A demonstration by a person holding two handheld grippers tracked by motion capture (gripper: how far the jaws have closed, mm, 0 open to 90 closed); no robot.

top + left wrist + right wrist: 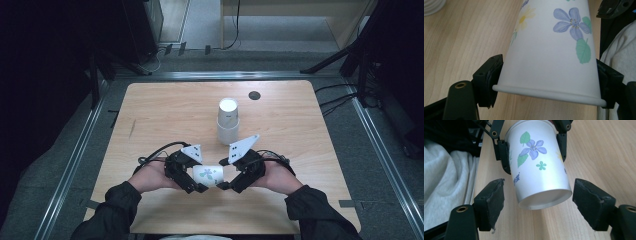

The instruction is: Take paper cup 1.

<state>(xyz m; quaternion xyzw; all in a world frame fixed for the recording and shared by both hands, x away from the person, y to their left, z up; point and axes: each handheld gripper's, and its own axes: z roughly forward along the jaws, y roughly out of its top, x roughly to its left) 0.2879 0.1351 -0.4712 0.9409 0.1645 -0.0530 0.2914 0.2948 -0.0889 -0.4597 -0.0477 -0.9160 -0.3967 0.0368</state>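
Observation:
A white paper cup (209, 174) printed with flowers lies on its side between my two grippers, near the table's front edge. My left gripper (199, 178) is shut on it. In the left gripper view the pads (494, 75) press both sides of the cup (549, 50) just above its rolled rim. My right gripper (226, 176) faces the cup's base end. Seen from the right gripper's own camera, its jaws (537, 202) stand open on either side of the cup (539, 165), with a gap showing at each pad. The left gripper's fingers (504, 155) hold the cup farther back.
A stack of upside-down white cups (228, 121) stands at the middle of the wooden table (165, 110), just beyond the grippers. A dark round grommet (254, 95) sits near the far edge. A pale garment (446, 182) hangs at the near table edge.

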